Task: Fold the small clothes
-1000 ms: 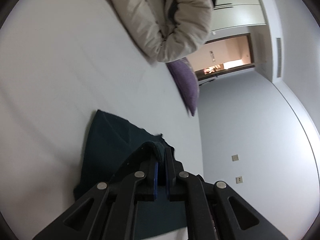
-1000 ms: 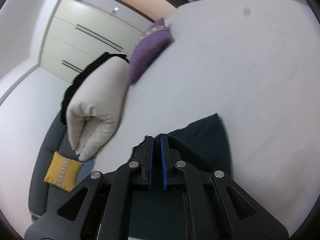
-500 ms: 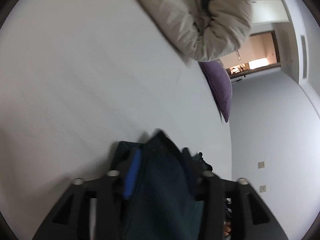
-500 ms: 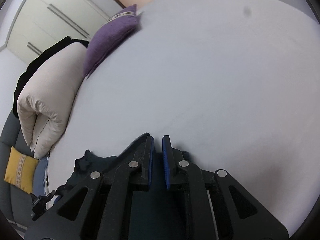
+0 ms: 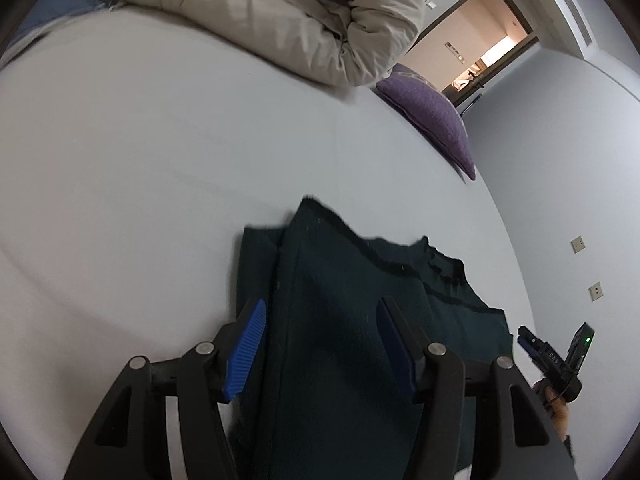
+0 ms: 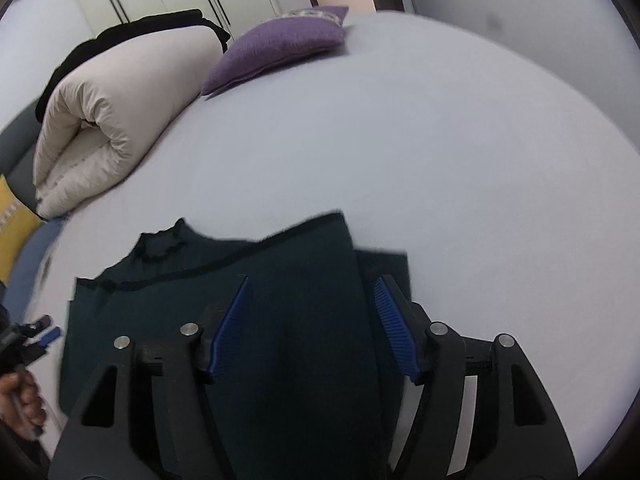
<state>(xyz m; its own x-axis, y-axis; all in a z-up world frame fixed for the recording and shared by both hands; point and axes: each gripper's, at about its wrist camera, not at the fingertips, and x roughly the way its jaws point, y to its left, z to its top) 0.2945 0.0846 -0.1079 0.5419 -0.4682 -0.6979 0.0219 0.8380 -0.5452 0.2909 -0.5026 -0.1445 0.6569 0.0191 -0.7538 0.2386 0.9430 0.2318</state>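
- My left gripper has its jaws opening; the top lies under and between them, but the blue pads are off the cloth, so nothing is gripped.
- My right gripper is the same: jaws opening, pads apart, cloth beneath, no pinch.
- The top is dark green and lies on the pale sheet near me, well apart from the purple pillow and the rolled duvet.
- Progress, as I judge it: one fold looks laid down, with a flap over the body and its edge over the collar area. At least one more fold and some smoothing seem left.
- Writing: small letters show on the other gripper's body in my left view; I cannot read them with confidence. No brand shows on the garment.
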